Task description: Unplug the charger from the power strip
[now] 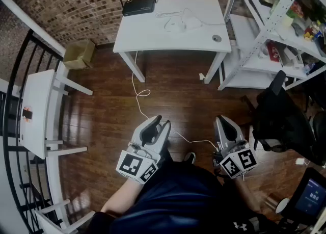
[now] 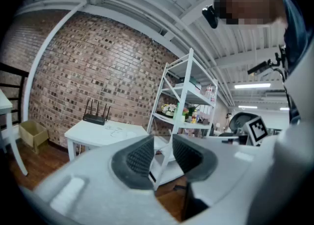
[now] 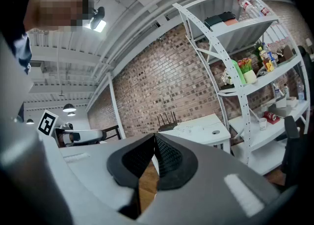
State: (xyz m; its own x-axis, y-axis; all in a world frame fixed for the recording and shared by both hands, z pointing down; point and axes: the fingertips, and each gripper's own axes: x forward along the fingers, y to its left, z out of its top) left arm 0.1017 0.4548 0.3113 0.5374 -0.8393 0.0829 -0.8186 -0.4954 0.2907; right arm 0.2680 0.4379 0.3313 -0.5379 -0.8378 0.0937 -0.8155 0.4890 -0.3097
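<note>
1. 2 tongs, both empty: left tongs (image 1: 159, 124) part open, right tongs (image 1: 223, 122) closed.
2. Charger (image 1: 186, 23), a small white shape, lies on the bench (image 1: 147, 36).
3. It is well ahead, between both tongs; its long axis is unreadable, and I judge the left marginally nearer.

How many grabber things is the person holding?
2. The left gripper is low in the head view, left of middle, fingers apart. The right gripper is low and right of middle, fingers together. Both hover above the wooden floor. None looks hidden.
</note>
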